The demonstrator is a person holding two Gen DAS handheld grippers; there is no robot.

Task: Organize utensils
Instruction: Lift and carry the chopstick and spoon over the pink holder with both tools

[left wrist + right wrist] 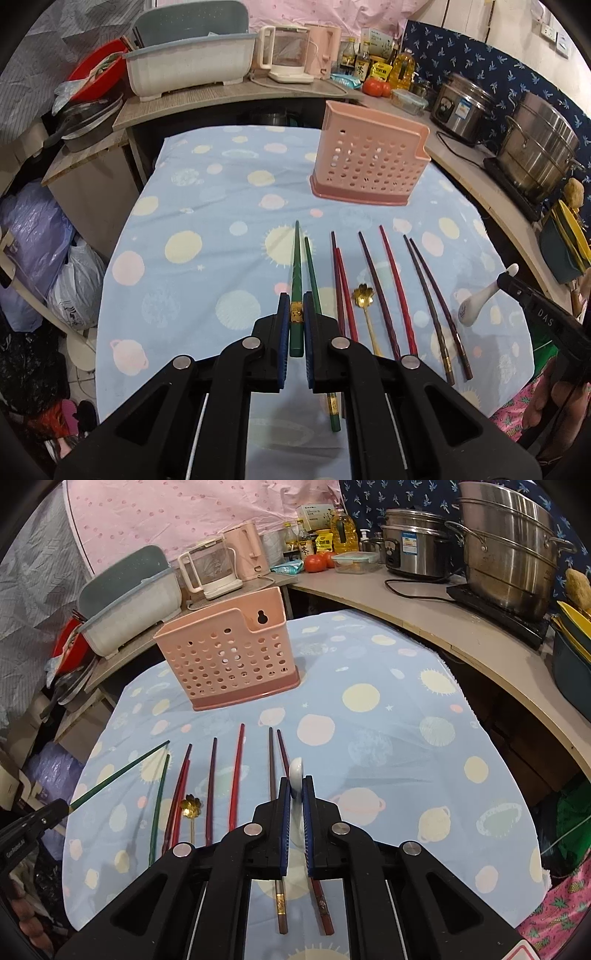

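Chopstick, green, pinched in my left gripper; white spoon clamped in my right gripper; both short of the pink holder; tip each upright over its rim before releasing.

Left gripper and right gripper: matte black plastic linkage arms, round silver pivot pins, blue ribbed finger pads; white lettering on housings.

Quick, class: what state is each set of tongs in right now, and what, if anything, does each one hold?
Left tongs: closed on a green chopstick.
Right tongs: closed on a white ceramic spoon.
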